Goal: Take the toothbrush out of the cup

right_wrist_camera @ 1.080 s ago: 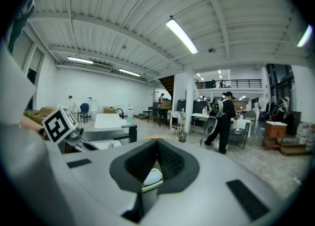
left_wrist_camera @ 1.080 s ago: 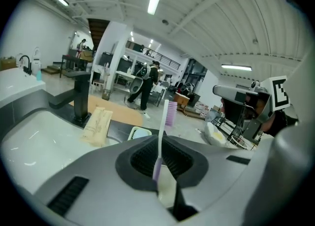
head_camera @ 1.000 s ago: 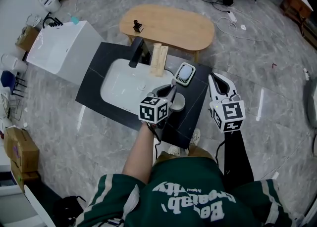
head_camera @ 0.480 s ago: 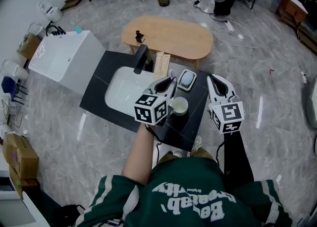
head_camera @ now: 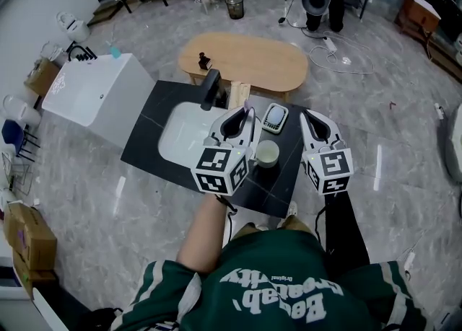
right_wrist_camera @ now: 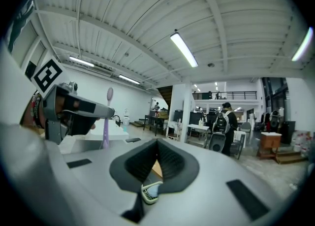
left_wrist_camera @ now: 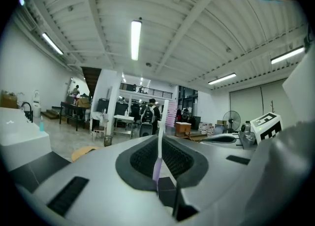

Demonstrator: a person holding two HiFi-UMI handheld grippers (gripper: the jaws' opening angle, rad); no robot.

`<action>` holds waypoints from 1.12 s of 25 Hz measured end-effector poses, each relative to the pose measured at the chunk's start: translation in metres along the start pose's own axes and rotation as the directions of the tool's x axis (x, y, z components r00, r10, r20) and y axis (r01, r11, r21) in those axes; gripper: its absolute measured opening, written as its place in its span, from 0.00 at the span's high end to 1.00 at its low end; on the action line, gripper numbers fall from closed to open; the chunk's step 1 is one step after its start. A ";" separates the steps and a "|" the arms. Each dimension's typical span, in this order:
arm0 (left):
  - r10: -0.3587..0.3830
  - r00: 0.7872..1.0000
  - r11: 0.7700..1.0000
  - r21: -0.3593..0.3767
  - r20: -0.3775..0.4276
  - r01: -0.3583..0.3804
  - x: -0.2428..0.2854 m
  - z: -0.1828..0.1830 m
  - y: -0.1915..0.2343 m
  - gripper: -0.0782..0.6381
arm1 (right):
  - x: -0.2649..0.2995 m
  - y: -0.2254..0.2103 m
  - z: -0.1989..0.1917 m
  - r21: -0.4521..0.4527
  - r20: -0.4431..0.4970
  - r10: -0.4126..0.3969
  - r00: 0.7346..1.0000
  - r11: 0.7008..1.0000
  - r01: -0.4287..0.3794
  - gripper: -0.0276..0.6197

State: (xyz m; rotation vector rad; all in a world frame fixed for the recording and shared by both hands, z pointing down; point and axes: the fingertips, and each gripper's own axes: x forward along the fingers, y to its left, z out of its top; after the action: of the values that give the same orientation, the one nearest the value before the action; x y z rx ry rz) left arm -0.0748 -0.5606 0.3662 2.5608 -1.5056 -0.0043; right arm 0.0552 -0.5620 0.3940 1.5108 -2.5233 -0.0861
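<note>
The toothbrush (left_wrist_camera: pixel 156 168) was slim, lilac and white, and stood upright (head uppermost). It was clamped by its handle between the jaws of the left hand-held gripper (left_wrist_camera: pixel 160 140), above and clear of the cup (head_camera: pixel 267 153). The cup, pale and round, stood upright on the dark bench (head_camera: pixel 155 135), mouth upward, just beside that gripper.

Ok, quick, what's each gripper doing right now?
Left gripper: shut on the toothbrush.
Right gripper: shut, empty.
</note>
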 end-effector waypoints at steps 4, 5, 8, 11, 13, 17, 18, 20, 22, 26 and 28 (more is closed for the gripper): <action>0.027 1.000 0.999 0.032 0.013 -0.027 -0.019 0.002 -0.003 0.86 | -0.015 0.014 0.005 -0.005 0.015 -0.016 1.000 1.000 0.016 0.95; 0.032 0.999 0.999 0.038 0.010 -0.032 -0.023 0.002 -0.002 0.86 | -0.019 0.017 0.005 -0.005 0.018 -0.020 1.000 1.000 0.020 0.95; 0.041 0.999 0.998 0.050 0.008 -0.041 -0.035 0.000 -0.002 0.86 | -0.032 0.025 0.001 0.000 0.024 -0.035 0.999 0.999 0.035 0.95; 0.037 0.999 0.998 0.046 0.012 -0.037 -0.043 0.000 -0.003 0.86 | -0.043 0.028 0.000 0.004 0.027 -0.052 0.998 0.999 0.052 0.95; 0.040 0.999 0.998 0.042 0.016 -0.041 -0.049 0.001 -0.003 0.86 | -0.050 0.030 0.001 0.003 0.032 -0.060 0.998 0.998 0.060 0.95; 0.064 0.998 0.996 0.065 0.030 -0.066 -0.058 0.006 -0.002 0.86 | -0.059 0.033 0.006 0.007 0.054 -0.074 0.996 0.997 0.074 0.95; 0.073 0.997 0.994 0.077 0.029 -0.075 -0.059 0.006 -0.002 0.86 | -0.061 0.033 0.007 0.008 0.057 -0.076 0.996 0.997 0.076 0.95; 0.083 0.996 0.993 0.086 0.026 -0.085 -0.062 0.005 -0.003 0.86 | -0.064 0.035 0.006 0.010 0.055 -0.077 0.995 0.997 0.077 0.95; 0.087 0.996 0.993 0.081 0.023 -0.088 -0.066 0.002 -0.002 0.86 | -0.067 0.037 0.004 0.013 0.051 -0.076 0.996 0.997 0.076 0.95; 0.087 0.996 0.993 0.081 0.020 -0.088 -0.069 -0.003 -0.003 0.86 | -0.070 0.039 -0.001 0.021 0.048 -0.078 0.996 0.997 0.077 0.95; 0.087 0.996 0.993 0.081 0.018 -0.089 -0.070 -0.003 -0.004 0.86 | -0.070 0.039 -0.001 0.024 0.049 -0.080 0.996 0.997 0.078 0.95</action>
State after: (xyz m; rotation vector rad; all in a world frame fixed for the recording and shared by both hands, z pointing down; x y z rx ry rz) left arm -0.1055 -0.4980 0.3630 2.5591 -1.6559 0.0504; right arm 0.0534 -0.4814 0.3909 1.6370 -2.5104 -0.1086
